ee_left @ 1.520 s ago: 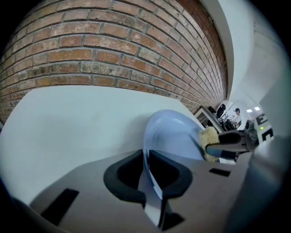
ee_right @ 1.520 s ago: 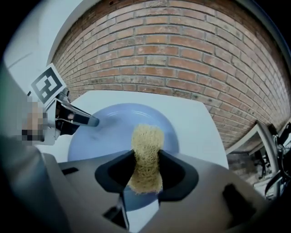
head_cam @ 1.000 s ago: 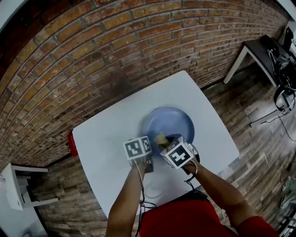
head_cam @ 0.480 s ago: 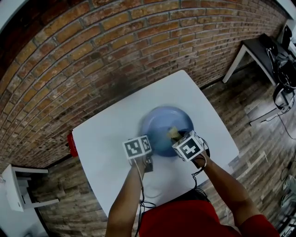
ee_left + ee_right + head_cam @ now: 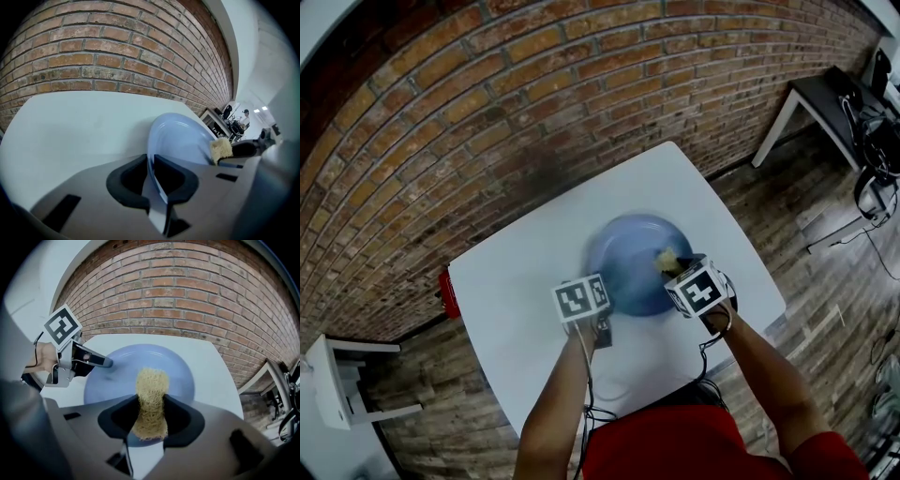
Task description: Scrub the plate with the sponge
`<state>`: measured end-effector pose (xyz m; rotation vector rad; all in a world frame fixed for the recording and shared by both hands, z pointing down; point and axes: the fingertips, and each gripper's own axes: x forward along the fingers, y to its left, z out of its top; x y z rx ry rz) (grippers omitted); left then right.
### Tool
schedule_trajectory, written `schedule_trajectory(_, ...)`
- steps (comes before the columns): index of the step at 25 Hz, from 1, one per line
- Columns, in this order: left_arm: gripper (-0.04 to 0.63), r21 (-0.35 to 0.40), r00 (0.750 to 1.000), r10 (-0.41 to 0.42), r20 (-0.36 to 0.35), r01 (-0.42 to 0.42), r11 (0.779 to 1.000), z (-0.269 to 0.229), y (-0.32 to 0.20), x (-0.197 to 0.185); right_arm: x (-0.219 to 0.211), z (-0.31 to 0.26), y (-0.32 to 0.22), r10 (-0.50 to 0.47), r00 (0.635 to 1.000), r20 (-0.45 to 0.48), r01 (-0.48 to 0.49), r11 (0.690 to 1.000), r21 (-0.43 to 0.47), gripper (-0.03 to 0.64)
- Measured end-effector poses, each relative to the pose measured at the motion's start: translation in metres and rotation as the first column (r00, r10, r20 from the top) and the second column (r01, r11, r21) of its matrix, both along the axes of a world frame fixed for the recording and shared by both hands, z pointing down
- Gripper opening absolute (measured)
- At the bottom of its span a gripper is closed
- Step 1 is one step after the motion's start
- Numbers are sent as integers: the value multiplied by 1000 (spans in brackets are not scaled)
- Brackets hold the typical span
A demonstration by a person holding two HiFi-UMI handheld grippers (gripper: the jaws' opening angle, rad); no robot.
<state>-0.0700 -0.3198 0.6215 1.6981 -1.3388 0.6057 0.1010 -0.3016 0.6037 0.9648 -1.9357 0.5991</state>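
A big brick wall [image 5: 487,112] stands past both tongs, and under them is a white table [image 5: 506,281]. On the table, just in front of the tongs, sits a round blue plate [image 5: 633,258]. The left tongs [image 5: 151,161] are pinched shut on the near rim of the plate, with the thin edge stuck between the two jaws. The right tongs [image 5: 151,403] are squeezed shut on a yellow sponge [image 5: 151,380]. The sponge pokes out past the tips of the right tongs and down onto the plate, on the side far from the left tongs. It looks like it touches the blue part, but I cannot be sure. Here is what could go wrong. The left tongs hold only a little bit of the rim, so a hard push from the sponge could make the plate slip out or tip up. The sponge is also close to the plate's edge — one more wide rub could run it off onto the table. And if it rubs too hard, the soft sponge could slide out of its jaws.
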Motion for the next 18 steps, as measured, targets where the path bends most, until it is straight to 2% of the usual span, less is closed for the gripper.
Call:
schedule_trajectory(3, 67, 18, 1000, 12, 1, -12, 1000, -6, 2, 3, -7, -12, 1, -6, 999, 40, 5, 1000, 20, 161)
schedule_trajectory(7, 168, 70, 999, 33, -31, -31, 997, -25, 7, 8, -16, -34, -2, -18, 996, 83, 13, 998, 58, 161)
schedule_trajectory(11, 173, 199, 999, 48, -18, -43, 979, -67, 6, 8, -25, -68, -8, -39, 990, 135, 22, 992, 125, 161)
schedule_trajectory(14, 113, 359, 997, 75, -13, -65, 931, -118, 0, 14, -36, -104, -13, -74, 978, 197, 32, 977, 211, 161)
schedule_trajectory(18, 64, 551, 994, 110, 28, -107, 828, -189, 0, 27, -53, -165, -13, -169, 936, 310, 44, 927, 372, 161)
